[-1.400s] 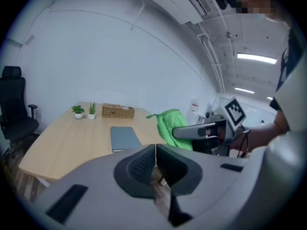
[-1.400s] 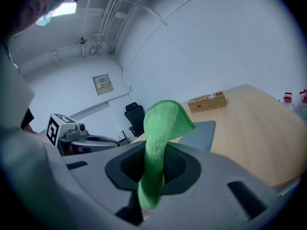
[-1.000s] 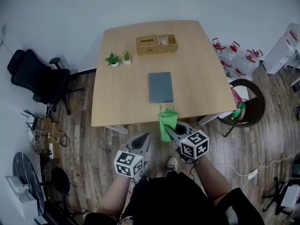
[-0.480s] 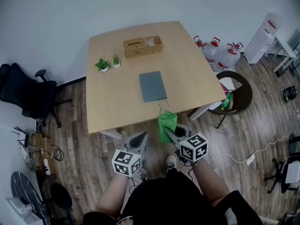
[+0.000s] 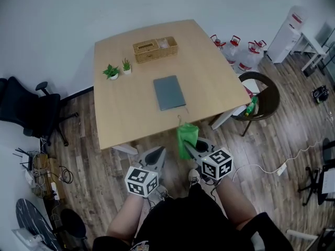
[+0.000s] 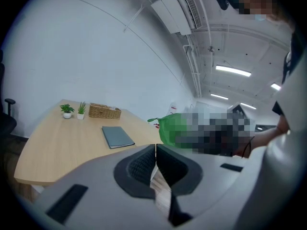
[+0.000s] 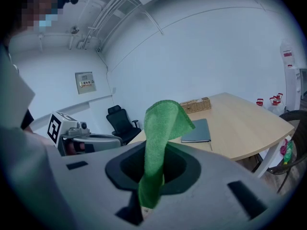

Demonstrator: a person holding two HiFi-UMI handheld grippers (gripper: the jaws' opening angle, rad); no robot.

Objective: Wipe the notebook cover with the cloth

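**Cloth gripped, notebook untouched**

The green cloth is clamped in the right gripper and held just off the near edge of the surface. The left gripper is closed on nothing. The grey notebook is laid flat mid-surface. The print on the wall panel is too small to be read.

We can read no words or numbers anywhere. The left marker cube at seven o'clock and the right marker cube at five o'clock carry only black-and-white square codes. A wall panel bears a small strip, and a white unit at two o'clock a red label, both too small for us.
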